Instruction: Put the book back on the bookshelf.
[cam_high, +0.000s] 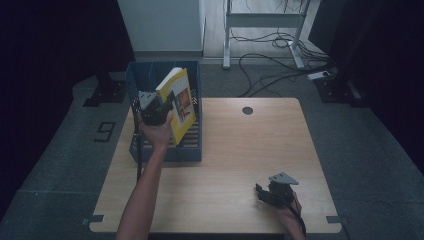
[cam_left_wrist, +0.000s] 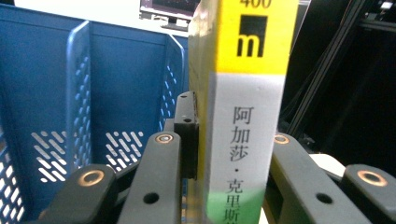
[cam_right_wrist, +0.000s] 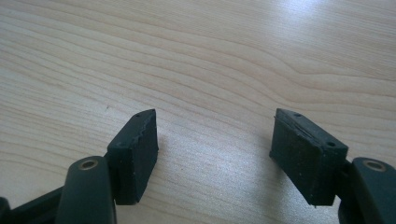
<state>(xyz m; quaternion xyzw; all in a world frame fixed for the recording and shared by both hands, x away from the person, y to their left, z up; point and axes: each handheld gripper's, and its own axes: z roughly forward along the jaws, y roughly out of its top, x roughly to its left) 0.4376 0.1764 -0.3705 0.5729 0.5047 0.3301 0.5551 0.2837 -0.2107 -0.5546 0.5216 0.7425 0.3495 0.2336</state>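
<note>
A yellow paperback book (cam_high: 182, 101) with a grey and yellow spine (cam_left_wrist: 247, 116) hangs tilted over the blue file rack (cam_high: 165, 151). My left gripper (cam_high: 166, 105) is shut on the book, its jaws pressing on both covers near the spine (cam_left_wrist: 231, 140). In the left gripper view the rack's perforated dividers (cam_left_wrist: 79, 93) stand to the left of the book. My right gripper (cam_high: 263, 192) rests near the front right of the wooden table (cam_high: 240, 150). Its pads stand apart (cam_right_wrist: 212, 144) over bare wood with nothing between them.
The rack stands at the table's back left corner. A round cable hole (cam_high: 247, 110) sits at the back middle of the table. Cables (cam_high: 280, 60) and a white desk frame (cam_high: 260, 20) lie on the floor beyond.
</note>
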